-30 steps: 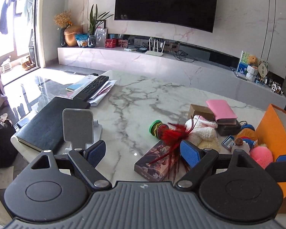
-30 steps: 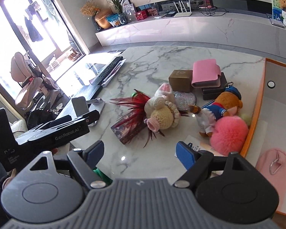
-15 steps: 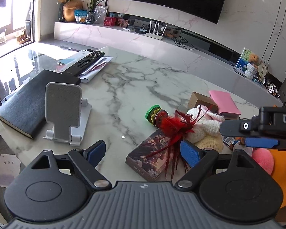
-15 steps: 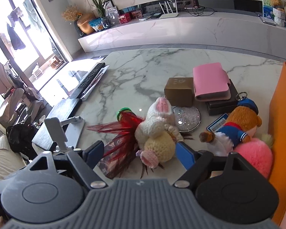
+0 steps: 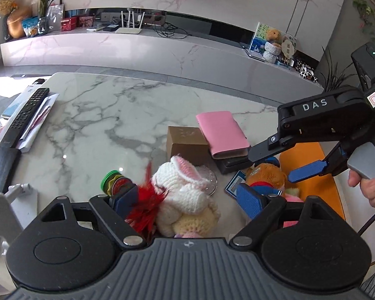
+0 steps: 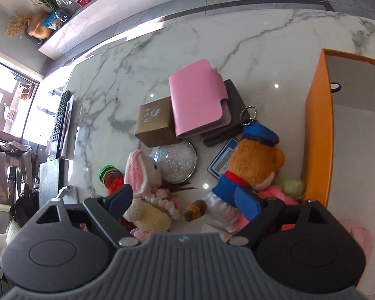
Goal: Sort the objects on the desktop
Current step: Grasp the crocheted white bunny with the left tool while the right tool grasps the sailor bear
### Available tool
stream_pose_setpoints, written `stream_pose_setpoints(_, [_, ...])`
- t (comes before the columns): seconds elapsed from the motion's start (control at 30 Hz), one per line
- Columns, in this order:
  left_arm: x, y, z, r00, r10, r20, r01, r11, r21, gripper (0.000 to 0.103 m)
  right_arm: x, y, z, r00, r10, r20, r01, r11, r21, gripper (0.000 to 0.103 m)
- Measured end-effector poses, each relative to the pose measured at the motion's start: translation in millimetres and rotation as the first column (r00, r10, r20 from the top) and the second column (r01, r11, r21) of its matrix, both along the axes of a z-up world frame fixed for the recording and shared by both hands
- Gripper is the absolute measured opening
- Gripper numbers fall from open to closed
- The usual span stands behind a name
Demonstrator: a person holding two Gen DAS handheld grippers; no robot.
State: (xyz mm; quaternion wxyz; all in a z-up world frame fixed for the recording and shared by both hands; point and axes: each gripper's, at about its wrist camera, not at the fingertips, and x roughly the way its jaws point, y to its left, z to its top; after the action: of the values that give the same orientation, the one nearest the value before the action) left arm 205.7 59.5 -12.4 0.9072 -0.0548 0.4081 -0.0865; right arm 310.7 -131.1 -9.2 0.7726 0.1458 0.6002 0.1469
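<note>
A clutter of items lies on the marble table (image 5: 107,115). A white and pink crochet bunny (image 5: 185,195) (image 6: 147,192) lies by red feathers (image 5: 145,207). My left gripper (image 5: 190,200) is open with the bunny between its fingers, not touching. A plush duck in a blue sailor suit (image 6: 247,172) (image 5: 265,177) lies beside an orange box (image 6: 317,130). My right gripper (image 6: 187,202) is open just above the duck and bunny; it shows in the left wrist view (image 5: 287,165) over the duck.
A pink wallet (image 6: 197,100) lies on a dark case, next to a brown box (image 6: 155,122), a glitter disc (image 6: 177,162), a blue card (image 6: 222,160) and a green-capped jar (image 6: 110,175). A remote (image 5: 25,115), black notebook and phone stand sit at the left.
Both grippers have moved forward and down over the toy pile. The left now straddles the bunny; the right hangs closer over the duck. Both stay open.
</note>
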Motion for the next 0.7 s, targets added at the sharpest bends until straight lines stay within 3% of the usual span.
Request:
stream_pose_setpoints(0.13, [47.6,-18.1,-11.0,0.986,-0.09,-0.139,0.088,0.996,-0.018,0.101,14.4,-4.8,-8.1,1.0,0.0,-0.008,-0.001,0.996,-0.092,0.09])
stream_pose_setpoints(0.27, [84.2,-31.4,-34.6,0.939,-0.102,-0.328,0.127,0.99,0.057,0.101,31.3,-3.0,-10.8,0.999,0.005,-0.038,-0.01,0.992,-0.127,0.091])
stream_pose_setpoints(0.4, [95.5,-24.6,-50.2,0.919,-0.081,-0.386,0.11,0.992,0.055,0.101,44.2,-1.9,-9.8,0.994,-0.011,-0.112,0.006,0.999,-0.045,0.087])
stream_pose_setpoints(0.5, [100.3,-15.7,-60.1,0.904,-0.039,-0.426,0.082,0.993,0.082,0.101,49.9,0.6,-17.3,0.989,-0.013,-0.147,-0.001,0.995,-0.097,0.087])
stream_pose_setpoints(0.6, [101.9,-7.5,-68.0,0.891,-0.056,-0.451,0.076,0.997,0.026,0.101,53.8,-3.8,-36.4,0.975,-0.003,-0.22,-0.015,0.997,-0.081,0.084])
stream_pose_setpoints(0.7, [104.3,-8.2,-69.7,0.893,-0.068,-0.445,0.083,0.996,0.015,0.1,55.8,-4.5,-38.1,0.975,0.016,-0.222,-0.032,0.997,-0.072,0.084])
